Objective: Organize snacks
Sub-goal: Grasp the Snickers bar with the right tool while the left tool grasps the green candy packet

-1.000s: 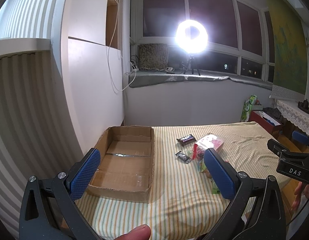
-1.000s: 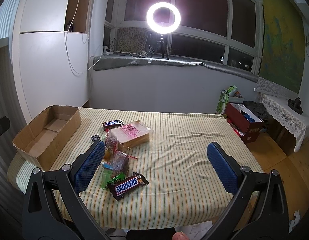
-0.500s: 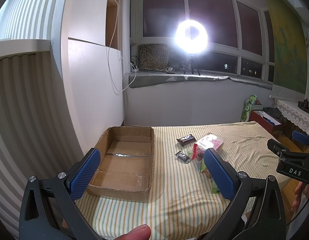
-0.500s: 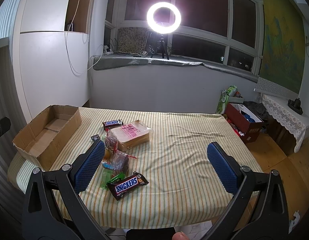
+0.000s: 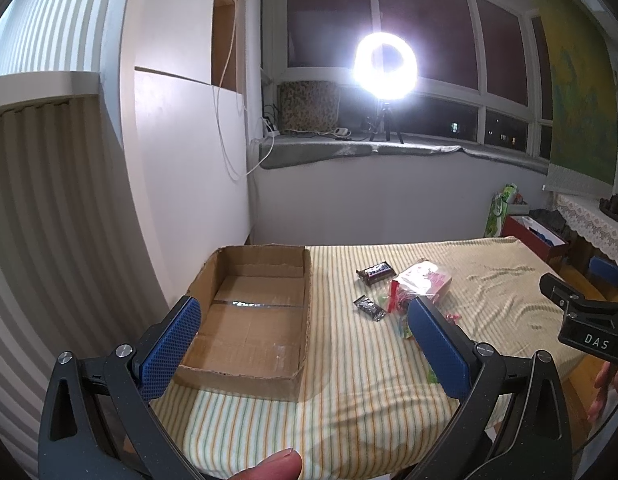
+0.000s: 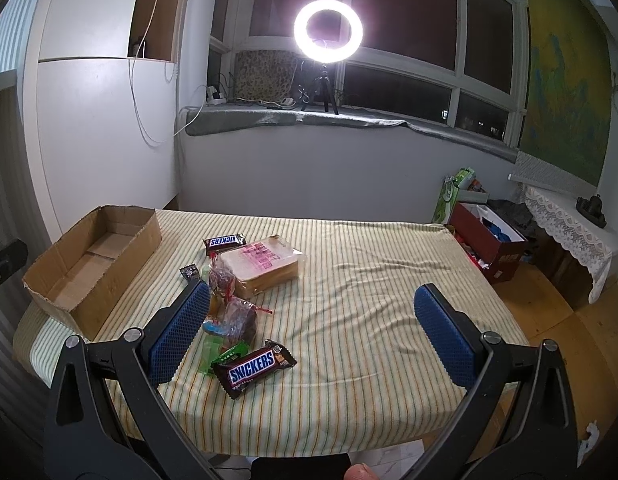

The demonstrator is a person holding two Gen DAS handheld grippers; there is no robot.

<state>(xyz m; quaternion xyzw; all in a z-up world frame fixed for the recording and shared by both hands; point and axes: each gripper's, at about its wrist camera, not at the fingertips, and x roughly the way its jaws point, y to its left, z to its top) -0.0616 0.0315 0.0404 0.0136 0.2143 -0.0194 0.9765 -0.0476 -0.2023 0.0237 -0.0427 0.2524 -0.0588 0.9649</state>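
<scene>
Nothing's budged since the earlier frames, same view from both wrists. Left tongs (image 5: 305, 336) and right tongs (image 6: 323, 330) both gape wide over the worktop (image 6: 369, 280), gripping nothing. Snack pile (image 6: 245, 280) sits around 10 o'clock of the right tongs, cardboard box (image 5: 253, 316) empty at 12 of the left.

The black plastic left gripper (image 5: 305, 344) is showing two angular arms with triangular cut-outs, silver round screws at the joints and blue dimpled rubber pads (image 5: 171, 346). The matching black right gripper (image 6: 315, 336) is wearing the same blue textured pads (image 6: 443, 336) and silver screws, and its side is carrying white "DAS" lettering.
</scene>
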